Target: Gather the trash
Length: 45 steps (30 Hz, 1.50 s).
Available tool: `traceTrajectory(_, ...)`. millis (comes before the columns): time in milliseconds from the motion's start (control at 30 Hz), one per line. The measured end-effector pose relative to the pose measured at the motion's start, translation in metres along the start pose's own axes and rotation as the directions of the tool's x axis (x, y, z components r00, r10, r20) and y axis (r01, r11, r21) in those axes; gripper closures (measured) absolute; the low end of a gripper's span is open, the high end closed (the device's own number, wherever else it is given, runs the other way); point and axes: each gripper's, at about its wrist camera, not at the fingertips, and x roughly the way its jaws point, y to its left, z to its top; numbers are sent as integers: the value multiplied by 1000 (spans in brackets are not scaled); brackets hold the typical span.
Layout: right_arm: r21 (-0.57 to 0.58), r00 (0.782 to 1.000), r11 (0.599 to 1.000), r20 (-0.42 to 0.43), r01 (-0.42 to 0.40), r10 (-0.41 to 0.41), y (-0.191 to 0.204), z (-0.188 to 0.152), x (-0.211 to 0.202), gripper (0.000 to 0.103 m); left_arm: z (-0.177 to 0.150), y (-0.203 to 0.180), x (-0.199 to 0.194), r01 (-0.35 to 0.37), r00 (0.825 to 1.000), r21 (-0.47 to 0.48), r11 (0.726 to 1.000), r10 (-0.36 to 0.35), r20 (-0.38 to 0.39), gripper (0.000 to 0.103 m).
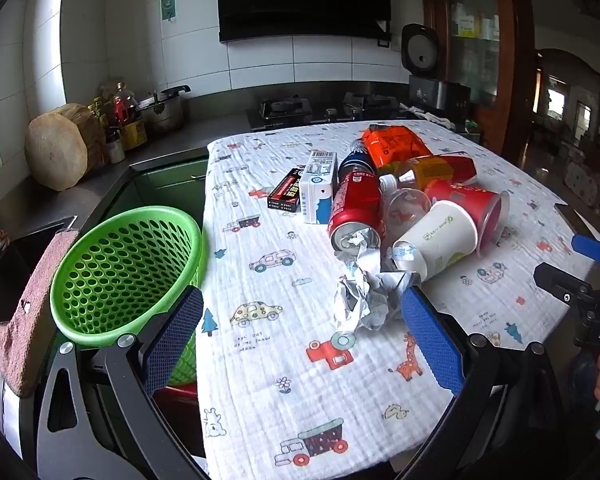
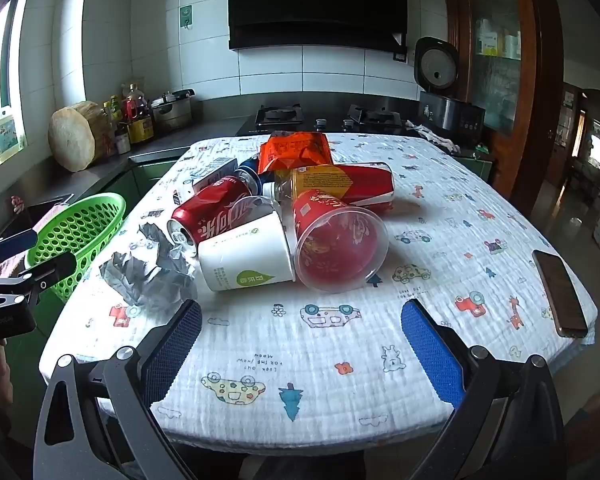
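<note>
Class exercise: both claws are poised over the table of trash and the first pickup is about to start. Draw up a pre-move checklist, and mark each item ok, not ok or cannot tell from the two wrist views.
1. Left claw open and empty: ok, jaws wide, nothing between them.
2. Right claw open and empty: ok.
3. Green basket ready to receive: ok, it sits at the table's left edge and looks empty.
4. Nearest trash reachable: ok, the crumpled paper lies just ahead of the left claw.
5. Pile stable: not ok, the white paper cup, red can and clear plastic cup lie on their sides, leaning together.
6. Phone at the right edge counts as trash: cannot tell.
</note>
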Motion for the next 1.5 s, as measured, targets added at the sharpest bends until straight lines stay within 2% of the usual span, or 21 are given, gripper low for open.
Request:
traceTrajectory(300,0,1000,1000,2,0,0,0,0,-1,6,-10,1,1,-1,1000,-19,1000,1,5,5)
traceTrajectory(667,-3,1000,1000,0,0,0,1,0,0,6,-6,0,11,7,999,-7,1000,-8,-35,5)
traceTrajectory(1500,-8,1000,1000,-8,-2,2,5,0,4,6,-8,1,14,0,999,-6,1000,-1,-44,5)
